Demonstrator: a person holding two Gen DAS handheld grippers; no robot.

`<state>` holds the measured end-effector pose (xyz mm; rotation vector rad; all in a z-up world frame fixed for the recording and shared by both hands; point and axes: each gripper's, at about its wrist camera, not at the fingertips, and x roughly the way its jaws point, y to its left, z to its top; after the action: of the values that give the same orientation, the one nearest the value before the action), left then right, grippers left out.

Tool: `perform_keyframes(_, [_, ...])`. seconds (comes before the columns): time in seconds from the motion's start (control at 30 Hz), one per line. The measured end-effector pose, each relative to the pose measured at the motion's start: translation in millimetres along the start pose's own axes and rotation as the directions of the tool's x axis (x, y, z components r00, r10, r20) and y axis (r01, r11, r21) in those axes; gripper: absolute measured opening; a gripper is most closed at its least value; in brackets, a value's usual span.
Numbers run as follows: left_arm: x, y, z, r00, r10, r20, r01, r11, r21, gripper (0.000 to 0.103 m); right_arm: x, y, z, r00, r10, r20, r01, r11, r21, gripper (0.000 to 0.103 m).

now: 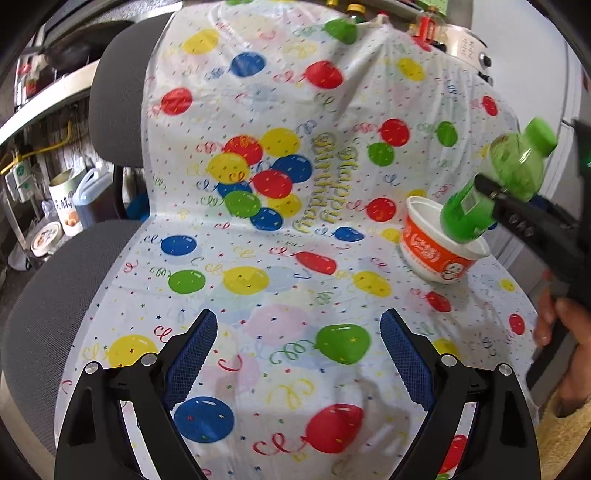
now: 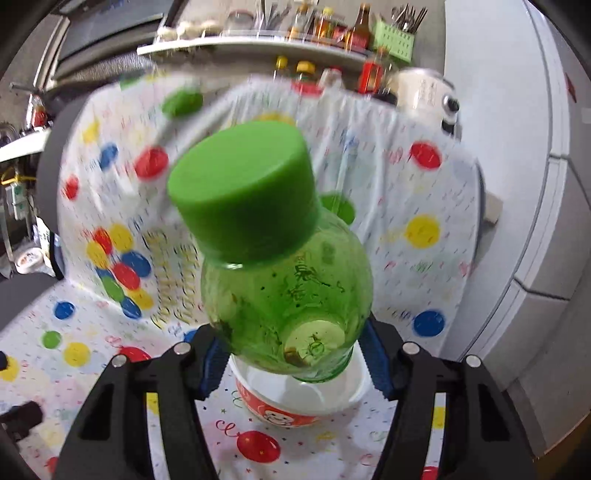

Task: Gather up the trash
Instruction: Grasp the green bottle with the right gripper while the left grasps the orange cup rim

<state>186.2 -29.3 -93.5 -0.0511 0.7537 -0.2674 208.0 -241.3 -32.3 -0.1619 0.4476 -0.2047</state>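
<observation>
A green plastic bottle [image 2: 280,280] with a green cap is held between the blue pads of my right gripper [image 2: 291,354], cap pointing away and up. It hangs just above an orange and white paper noodle bowl [image 2: 291,413] that stands on the balloon-print sheet. In the left wrist view the bottle [image 1: 506,177] and the right gripper [image 1: 491,195] show at the right, over the bowl [image 1: 439,243]. My left gripper [image 1: 299,354] is open and empty, low over the sheet-covered seat.
A balloon-print "Happy Birthday" plastic sheet [image 1: 258,258] drapes a grey office chair [image 1: 118,92]. A shelf of sauce bottles [image 2: 325,29] and a white cooker [image 2: 424,92] stand behind. A white cabinet [image 2: 535,221] is at the right. Containers [image 1: 66,206] sit on the floor at the left.
</observation>
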Motion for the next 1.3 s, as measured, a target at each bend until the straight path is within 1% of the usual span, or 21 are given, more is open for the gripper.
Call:
perform_keyframes(0.1, [-10, -14, 0, 1.0, -0.006, 0.005, 0.006, 1.0, 0.024, 0.089, -31, -12, 1, 1.0, 0.012, 0.003, -0.012, 1.0, 0.014, 0.061])
perform_keyframes(0.2, [-18, -28, -1, 1.0, -0.02, 0.003, 0.02, 0.999, 0.045, 0.089, -58, -26, -6, 1.0, 0.013, -0.024, -0.012, 1.0, 0.029, 0.061])
perform_keyframes(0.37, [-23, -51, -7, 0.999, -0.047, -0.01, 0.048, 0.996, 0.071, 0.089, -94, -57, -40, 0.995, 0.013, -0.102, -0.005, 0.996, 0.086, 0.061])
perform_keyframes(0.5, [-17, -73, -10, 0.997, -0.068, -0.027, 0.071, 0.992, 0.102, 0.089, -110, -69, -74, 0.99, -0.006, -0.142, 0.019, 0.996, 0.09, 0.061])
perform_keyframes(0.6, [-5, -92, -7, 0.997, -0.07, -0.041, 0.075, 0.988, 0.135, 0.088, -112, -79, -90, 0.986, -0.012, -0.164, 0.03, 0.993, 0.112, 0.061])
perform_keyframes(0.7, [13, -106, 3, 0.994, -0.088, -0.071, 0.097, 0.987, 0.13, 0.088, -106, -84, -98, 0.984, -0.012, -0.175, 0.035, 0.991, 0.129, 0.061])
perform_keyframes(0.77, [23, -111, 11, 0.991, -0.104, -0.081, 0.112, 0.987, 0.114, 0.077, -103, -87, -100, 0.985, -0.014, -0.173, 0.038, 0.99, 0.135, 0.061])
perform_keyframes(0.8, [30, -114, 19, 0.99, -0.109, -0.088, 0.118, 0.988, 0.103, 0.068, -101, -88, -100, 0.985, -0.016, -0.171, 0.039, 0.99, 0.135, 0.061])
perform_keyframes(0.87, [42, -118, 35, 0.99, -0.109, -0.085, 0.116, 0.99, 0.085, 0.064, -96, -91, -100, 0.986, -0.019, -0.166, 0.042, 0.99, 0.133, 0.061])
perform_keyframes(0.93, [51, -122, 48, 0.991, -0.107, -0.075, 0.113, 0.99, 0.081, 0.057, -93, -94, -100, 0.987, -0.025, -0.162, 0.046, 0.99, 0.13, 0.061])
perform_keyframes(1.03, [67, -131, 69, 0.994, -0.098, -0.056, 0.103, 0.991, 0.088, 0.057, -89, -97, -101, 0.987, -0.033, -0.156, 0.054, 0.99, 0.133, 0.061])
perform_keyframes(1.1, [81, -139, 78, 0.996, -0.073, -0.058, 0.079, 0.991, 0.105, 0.057, -85, -101, -102, 0.986, -0.035, -0.16, 0.058, 0.988, 0.14, 0.061])
perform_keyframes(1.2, [103, -144, 84, 0.997, -0.04, -0.072, 0.049, 0.992, 0.117, 0.057, -82, -105, -105, 0.987, -0.033, -0.159, 0.057, 0.987, 0.15, 0.061])
perform_keyframes(1.3, [124, -144, 83, 0.996, -0.005, -0.094, 0.017, 0.992, 0.124, 0.053, -84, -106, -105, 0.987, -0.032, -0.16, 0.057, 0.986, 0.154, 0.061])
